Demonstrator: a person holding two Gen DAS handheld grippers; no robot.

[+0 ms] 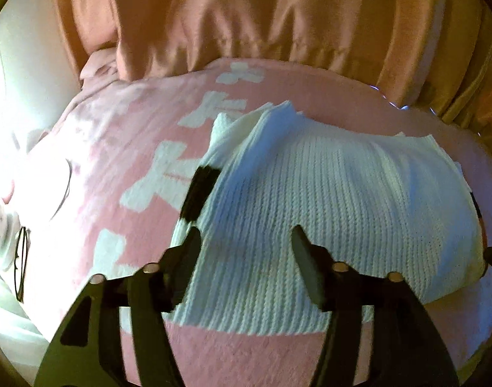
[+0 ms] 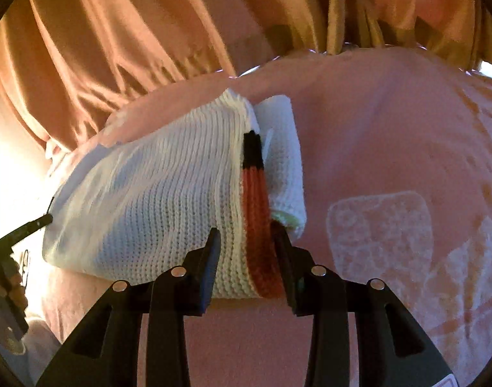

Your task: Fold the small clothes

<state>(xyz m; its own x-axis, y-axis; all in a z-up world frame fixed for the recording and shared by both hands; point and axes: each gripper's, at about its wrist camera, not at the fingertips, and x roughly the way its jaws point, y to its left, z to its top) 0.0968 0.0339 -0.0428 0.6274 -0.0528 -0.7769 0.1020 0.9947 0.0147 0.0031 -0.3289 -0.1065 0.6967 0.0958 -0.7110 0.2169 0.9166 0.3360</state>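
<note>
A white knitted garment [image 1: 326,200] lies folded on a pink blanket [image 1: 246,354]. It has a black patch [image 1: 199,193] at its left edge. In the right wrist view the garment [image 2: 155,200] shows a red and black ribbed band [image 2: 257,213] and a folded white sleeve [image 2: 283,154] at its right side. My left gripper [image 1: 246,242] is open, its fingers over the garment's left part. My right gripper [image 2: 246,245] is open with its jaws either side of the red band. The left gripper's fingertip [image 2: 36,222] shows at the garment's far left edge.
Orange-brown curtains [image 1: 246,16] hang behind the blanket's far edge. Bright light washes out the left side, where a pair of glasses [image 1: 22,264] lies. The blanket carries white cross shapes [image 1: 165,174] and pale printed patches [image 2: 381,238].
</note>
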